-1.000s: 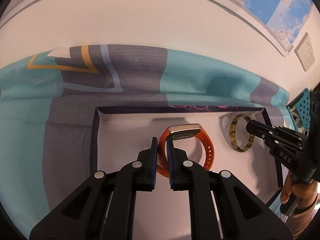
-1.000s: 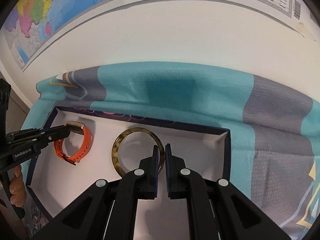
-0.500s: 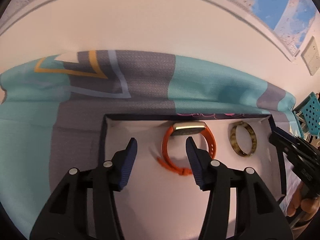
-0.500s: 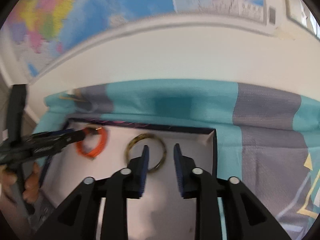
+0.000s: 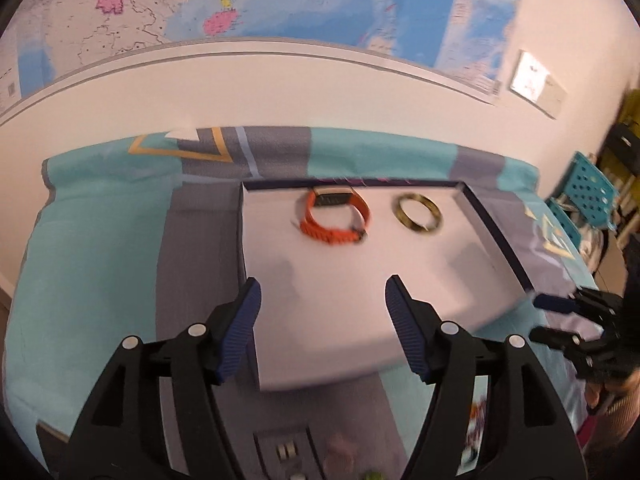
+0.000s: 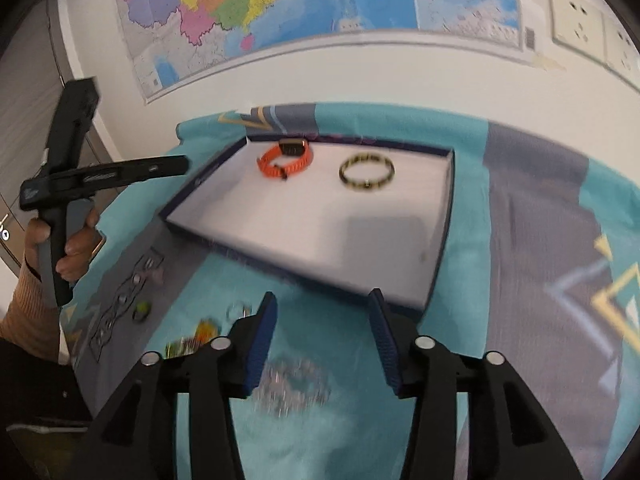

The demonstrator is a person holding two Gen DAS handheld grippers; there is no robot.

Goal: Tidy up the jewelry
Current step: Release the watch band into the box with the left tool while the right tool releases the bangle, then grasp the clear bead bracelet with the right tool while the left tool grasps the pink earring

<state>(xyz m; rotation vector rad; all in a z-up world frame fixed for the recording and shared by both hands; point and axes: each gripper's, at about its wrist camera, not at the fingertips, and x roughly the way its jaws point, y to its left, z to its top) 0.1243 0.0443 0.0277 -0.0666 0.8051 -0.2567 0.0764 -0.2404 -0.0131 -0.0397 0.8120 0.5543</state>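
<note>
An orange watch band and a tortoiseshell bangle lie at the far end of a shallow white tray with a dark blue rim. My left gripper is open and empty, held back above the tray's near left corner. My right gripper is open and empty, above the cloth in front of the tray. A blurred silvery chain, a small ring and coloured pieces lie on the cloth near it.
The tray sits on a teal and grey cloth against a white wall with a map. A dark strip with small rings lies at the left of the cloth. The left hand-held gripper shows in the right wrist view.
Both grippers let go of the watch band and the bangle, opened wide and pulled back and up from the tray. The band and bangle now lie flat in the tray.
</note>
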